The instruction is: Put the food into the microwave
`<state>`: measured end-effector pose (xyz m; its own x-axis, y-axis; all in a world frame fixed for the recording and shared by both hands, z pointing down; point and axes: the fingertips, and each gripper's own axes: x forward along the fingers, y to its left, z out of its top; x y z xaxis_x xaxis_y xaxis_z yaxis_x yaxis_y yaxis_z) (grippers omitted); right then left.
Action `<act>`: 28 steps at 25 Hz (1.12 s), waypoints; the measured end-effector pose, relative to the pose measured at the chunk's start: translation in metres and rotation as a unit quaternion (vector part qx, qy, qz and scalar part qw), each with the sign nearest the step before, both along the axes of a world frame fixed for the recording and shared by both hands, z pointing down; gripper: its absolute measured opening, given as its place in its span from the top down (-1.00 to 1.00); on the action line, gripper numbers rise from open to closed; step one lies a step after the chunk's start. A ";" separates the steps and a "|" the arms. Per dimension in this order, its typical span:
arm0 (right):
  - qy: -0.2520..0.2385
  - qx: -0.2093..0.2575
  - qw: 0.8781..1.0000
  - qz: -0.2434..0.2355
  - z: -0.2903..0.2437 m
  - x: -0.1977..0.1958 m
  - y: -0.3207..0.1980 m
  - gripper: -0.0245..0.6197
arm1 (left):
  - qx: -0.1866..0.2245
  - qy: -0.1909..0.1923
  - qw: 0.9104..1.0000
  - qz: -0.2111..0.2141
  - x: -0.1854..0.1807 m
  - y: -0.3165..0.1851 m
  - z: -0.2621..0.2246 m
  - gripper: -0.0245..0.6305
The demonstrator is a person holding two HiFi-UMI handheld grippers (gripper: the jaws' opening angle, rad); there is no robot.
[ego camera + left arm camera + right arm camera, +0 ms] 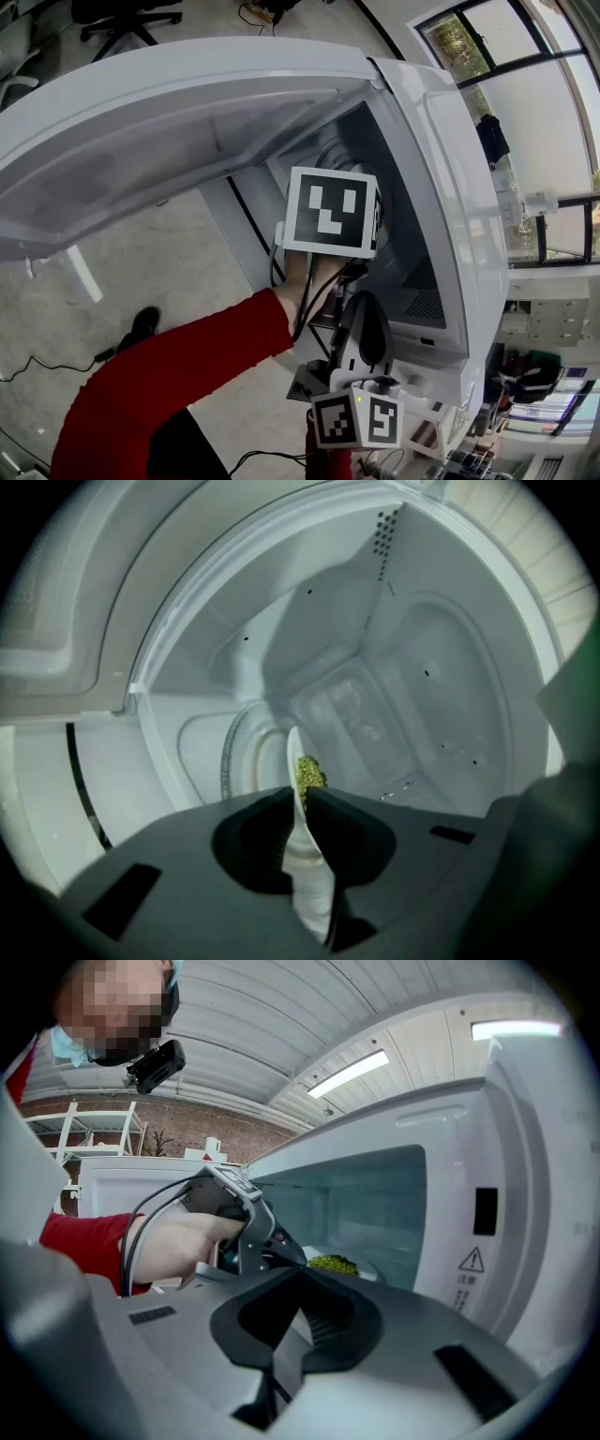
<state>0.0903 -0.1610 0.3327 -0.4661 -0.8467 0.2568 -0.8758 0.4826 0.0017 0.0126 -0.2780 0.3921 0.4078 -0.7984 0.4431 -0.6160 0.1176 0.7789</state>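
Observation:
The white microwave (441, 187) stands with its door (141, 141) swung wide open. My left gripper (296, 797) reaches inside the cavity and is shut on the rim of a white plate (309, 874), seen edge-on between its jaws. Green food (309, 772) lies on that plate, just past the jaw tips. From the right gripper view the food (333, 1264) sits low inside the cavity, beside the hand (178, 1241) that holds the left gripper. My right gripper (300, 1274) hangs outside, in front of the opening, shut with nothing in it. Its marker cube (356, 417) is at the bottom of the head view.
The open door spans the upper left of the head view, above the red sleeve (169, 375). An office chair (127, 19) stands on the floor beyond, and cables (56, 361) trail at the left. Windows (525, 103) and shelves (534, 394) lie to the right.

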 end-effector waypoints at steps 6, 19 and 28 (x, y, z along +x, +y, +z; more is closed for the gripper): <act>0.000 0.002 1.000 -0.003 -0.001 -0.001 -0.001 0.88 | 0.017 -0.052 0.998 0.029 0.007 0.000 -0.003 0.76; 0.002 -0.001 1.000 -0.003 0.001 0.001 -0.003 0.88 | 0.050 -0.169 0.983 0.057 0.002 -0.008 -0.001 0.62; 0.008 -0.009 1.000 0.000 0.005 0.004 -0.006 0.88 | 0.062 -0.245 0.963 0.094 -0.003 -0.014 -0.002 0.58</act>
<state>0.0945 -0.1668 0.3376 -0.4615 -0.8421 0.2791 -0.8760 0.4822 0.0066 0.0092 -0.2921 0.3902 0.3167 -0.7904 0.5245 -0.9144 -0.1073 0.3903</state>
